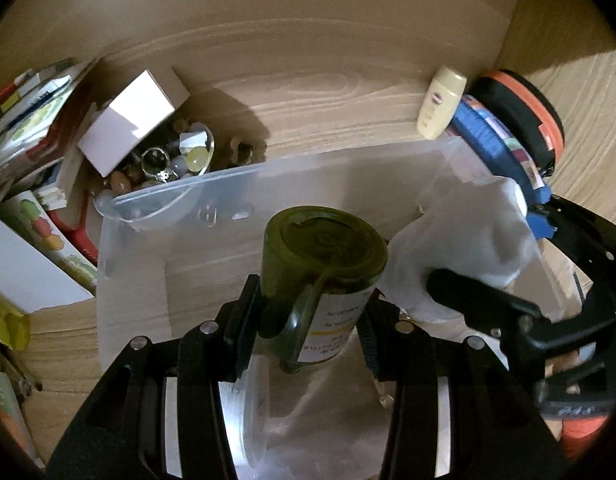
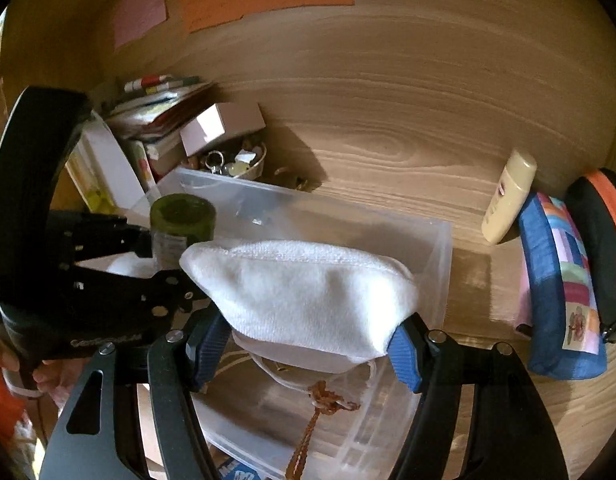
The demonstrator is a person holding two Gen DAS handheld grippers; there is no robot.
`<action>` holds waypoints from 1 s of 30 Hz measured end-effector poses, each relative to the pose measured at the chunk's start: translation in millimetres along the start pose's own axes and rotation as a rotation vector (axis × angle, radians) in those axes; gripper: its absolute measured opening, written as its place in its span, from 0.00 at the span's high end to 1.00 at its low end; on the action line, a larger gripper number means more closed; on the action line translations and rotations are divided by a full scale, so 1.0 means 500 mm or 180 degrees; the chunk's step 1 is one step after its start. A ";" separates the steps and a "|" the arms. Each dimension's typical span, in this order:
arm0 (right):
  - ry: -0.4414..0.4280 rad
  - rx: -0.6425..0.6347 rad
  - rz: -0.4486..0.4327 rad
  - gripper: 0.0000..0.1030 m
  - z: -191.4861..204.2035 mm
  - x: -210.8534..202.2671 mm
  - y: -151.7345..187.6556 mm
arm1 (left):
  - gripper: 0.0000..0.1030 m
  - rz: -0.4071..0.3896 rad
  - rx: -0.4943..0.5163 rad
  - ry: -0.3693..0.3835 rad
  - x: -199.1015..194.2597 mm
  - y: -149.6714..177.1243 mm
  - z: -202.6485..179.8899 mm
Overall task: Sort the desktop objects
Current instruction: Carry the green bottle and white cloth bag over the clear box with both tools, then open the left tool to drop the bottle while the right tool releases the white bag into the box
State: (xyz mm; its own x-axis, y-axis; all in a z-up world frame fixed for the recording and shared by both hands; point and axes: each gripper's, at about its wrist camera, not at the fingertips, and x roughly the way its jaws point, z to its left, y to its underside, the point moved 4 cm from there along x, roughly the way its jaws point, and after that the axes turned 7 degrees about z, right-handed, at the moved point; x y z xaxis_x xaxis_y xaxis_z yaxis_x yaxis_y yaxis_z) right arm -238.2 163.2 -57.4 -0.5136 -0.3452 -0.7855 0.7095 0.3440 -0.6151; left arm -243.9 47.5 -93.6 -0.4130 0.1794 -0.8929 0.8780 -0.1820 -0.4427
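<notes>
one green jar (image 1: 324,256); one white cloth (image 2: 303,296), one clear bin (image 1: 235,184), one lotion bottle (image 2: 508,196)

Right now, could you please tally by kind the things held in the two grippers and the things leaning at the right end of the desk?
Dark green jar, in the left gripper: 1
White towel, in the right gripper: 1
Cream lotion bottle, leaning: 1
Zip pouches, leaning: 2, one blue patchwork, one black and orange
Total: 5

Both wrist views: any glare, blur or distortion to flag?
Left wrist: fisheye bends the desk edge; white cloth soft; dim around the green jar. Right wrist: cloth sharp, warm cast, dark vignetted corners.
</notes>
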 end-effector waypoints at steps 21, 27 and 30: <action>-0.0160 -0.0094 0.0121 0.29 0.008 -0.004 0.002 | 0.44 -0.0059 0.0014 -0.0073 -0.021 -0.005 -0.002; -0.0242 -0.0145 0.0096 0.24 0.022 -0.028 -0.001 | 0.34 -0.0236 -0.0033 -0.0047 -0.078 -0.002 0.008; -0.0096 -0.0226 0.0087 0.22 0.031 -0.040 -0.002 | 0.29 -0.0310 -0.0021 -0.0062 -0.106 0.003 0.010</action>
State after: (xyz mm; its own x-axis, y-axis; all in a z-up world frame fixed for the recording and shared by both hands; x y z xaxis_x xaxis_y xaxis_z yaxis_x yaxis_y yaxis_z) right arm -221.1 156.2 -40.1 -0.4792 -0.3605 -0.8003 0.6865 0.4142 -0.5977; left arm -222.0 32.9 -47.5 -0.5011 0.1772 -0.8470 0.8350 -0.1582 -0.5271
